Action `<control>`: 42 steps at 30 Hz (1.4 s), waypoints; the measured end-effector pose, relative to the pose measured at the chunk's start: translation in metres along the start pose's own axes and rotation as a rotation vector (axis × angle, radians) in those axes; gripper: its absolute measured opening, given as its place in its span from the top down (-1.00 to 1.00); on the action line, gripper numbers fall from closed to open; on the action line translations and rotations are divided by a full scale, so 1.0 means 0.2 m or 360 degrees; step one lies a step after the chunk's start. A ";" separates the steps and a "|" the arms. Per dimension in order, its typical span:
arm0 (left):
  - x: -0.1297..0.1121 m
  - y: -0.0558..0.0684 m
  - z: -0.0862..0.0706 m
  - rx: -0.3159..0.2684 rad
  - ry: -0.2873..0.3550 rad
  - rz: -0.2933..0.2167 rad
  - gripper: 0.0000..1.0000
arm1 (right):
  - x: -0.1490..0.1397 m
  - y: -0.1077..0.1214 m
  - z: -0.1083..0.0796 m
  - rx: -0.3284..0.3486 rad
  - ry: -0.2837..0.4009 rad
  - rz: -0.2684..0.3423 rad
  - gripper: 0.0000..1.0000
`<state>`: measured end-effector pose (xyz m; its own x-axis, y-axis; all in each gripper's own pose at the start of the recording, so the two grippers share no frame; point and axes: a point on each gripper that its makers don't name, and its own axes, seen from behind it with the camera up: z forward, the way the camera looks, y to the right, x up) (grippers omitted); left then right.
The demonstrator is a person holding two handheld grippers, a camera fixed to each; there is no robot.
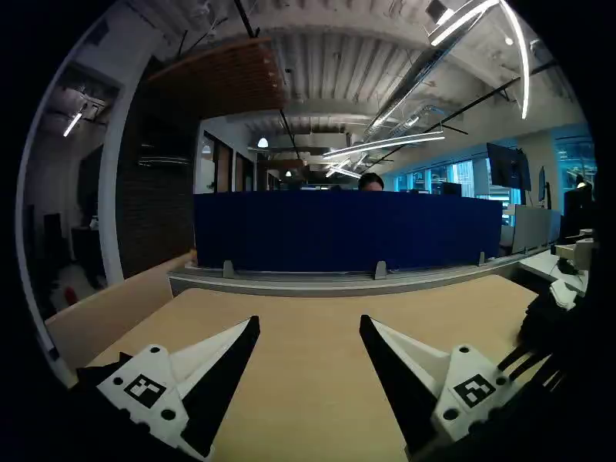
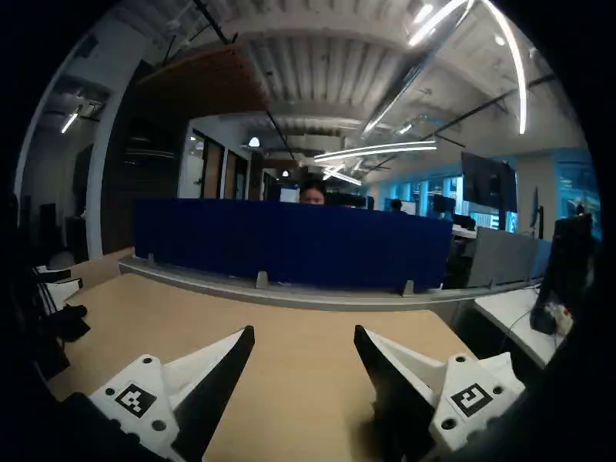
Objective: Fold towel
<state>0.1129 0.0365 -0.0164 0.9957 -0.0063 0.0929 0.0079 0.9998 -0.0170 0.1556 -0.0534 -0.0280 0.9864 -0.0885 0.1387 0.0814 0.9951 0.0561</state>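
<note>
L tongs (image 1: 309, 322) wide open, empty; R tongs (image 2: 304, 331) same. Both held level over bare wood tabletop (image 1: 323, 296), facing blue divider (image 1: 346, 231). Towel pos: can't tell from here. Risk imo: cams aimed too high, so dropping blind for a corner means tips jab tabletop or miss the edge. Tilt down first.

A pale wooden counter (image 1: 308, 362) runs up to a dark blue partition (image 1: 346, 231), and a person's head (image 1: 371, 182) just clears its top. Overhead hang curved light strips (image 1: 523, 69) and a slatted wooden panel (image 1: 223, 77).
</note>
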 end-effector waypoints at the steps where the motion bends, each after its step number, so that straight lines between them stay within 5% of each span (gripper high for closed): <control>1: -0.01 -0.01 0.00 0.0006 0.0006 0.0002 -0.93 | -0.01 0.00 0.00 -0.0001 -0.0006 -0.0011 -1.00; 27: -0.45 -0.18 0.12 0.0005 0.0136 -0.0037 -0.93 | -0.24 -0.18 0.15 0.0004 -0.0084 -0.0062 -1.00; 42: -0.56 -0.17 0.12 -0.0004 0.0149 -0.0007 -0.93 | -0.28 -0.21 0.17 0.0040 -0.0106 -0.0072 -1.00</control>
<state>-0.0012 0.0038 -0.0027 0.9999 -0.0126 -0.0007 0.0126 0.9997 -0.0195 0.0916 -0.0915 -0.0054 0.9700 -0.1369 0.2010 0.1212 0.9887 0.0883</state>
